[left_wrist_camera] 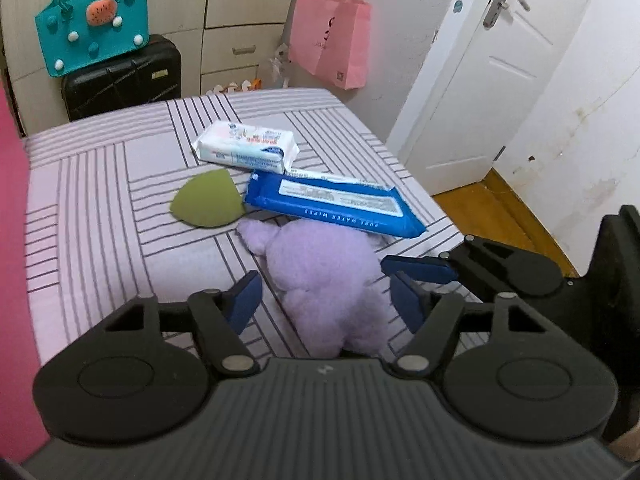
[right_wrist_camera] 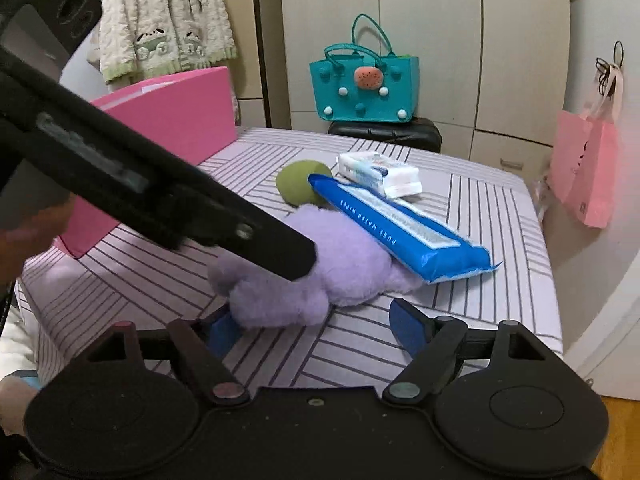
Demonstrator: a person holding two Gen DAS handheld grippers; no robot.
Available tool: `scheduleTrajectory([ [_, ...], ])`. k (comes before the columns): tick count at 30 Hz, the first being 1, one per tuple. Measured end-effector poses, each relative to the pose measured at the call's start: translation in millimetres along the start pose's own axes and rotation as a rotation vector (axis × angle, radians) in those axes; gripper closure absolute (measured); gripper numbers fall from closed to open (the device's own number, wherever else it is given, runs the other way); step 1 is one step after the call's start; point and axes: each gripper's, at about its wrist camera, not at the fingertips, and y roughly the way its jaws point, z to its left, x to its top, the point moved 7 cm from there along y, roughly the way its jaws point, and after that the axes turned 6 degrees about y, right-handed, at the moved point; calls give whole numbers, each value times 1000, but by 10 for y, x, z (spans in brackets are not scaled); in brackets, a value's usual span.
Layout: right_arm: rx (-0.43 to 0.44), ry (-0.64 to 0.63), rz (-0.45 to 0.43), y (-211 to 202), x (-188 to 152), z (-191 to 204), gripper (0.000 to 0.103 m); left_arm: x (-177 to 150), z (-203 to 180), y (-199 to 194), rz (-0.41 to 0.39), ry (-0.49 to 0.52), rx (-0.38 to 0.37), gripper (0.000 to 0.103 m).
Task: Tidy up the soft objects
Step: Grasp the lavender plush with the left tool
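A purple plush toy (left_wrist_camera: 316,276) lies on the striped bed (left_wrist_camera: 100,200), its long axis running away from the left gripper (left_wrist_camera: 324,296), whose fingers (left_wrist_camera: 244,300) straddle its near end, half spread and apparently not yet pressing. The right gripper (right_wrist_camera: 316,328) comes in from the toy's side, fingers wide, one blue pad against the fur, gripping nothing. The left looks nearer to a grasp. A blue wipes pack (left_wrist_camera: 332,204) overlaps the toy's far end. The pink box (right_wrist_camera: 172,128) beside the bed hides its contents.
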Motion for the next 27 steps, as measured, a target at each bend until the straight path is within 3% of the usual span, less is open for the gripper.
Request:
scheduleTrajectory([
  [9, -20, -15, -24, 32, 7, 13, 16, -128, 60, 186, 36, -105, -74, 62],
  [15, -58, -59, -57, 36, 3, 39, 7, -147, 75, 160, 43, -131, -99, 65],
  [23, -23, -20, -44, 77, 14, 49, 6, -169, 73, 140, 61, -176, -134, 66],
  [27, -3, -16, -47, 51, 0, 110, 17, -187, 53, 109, 65, -176, -126, 67],
])
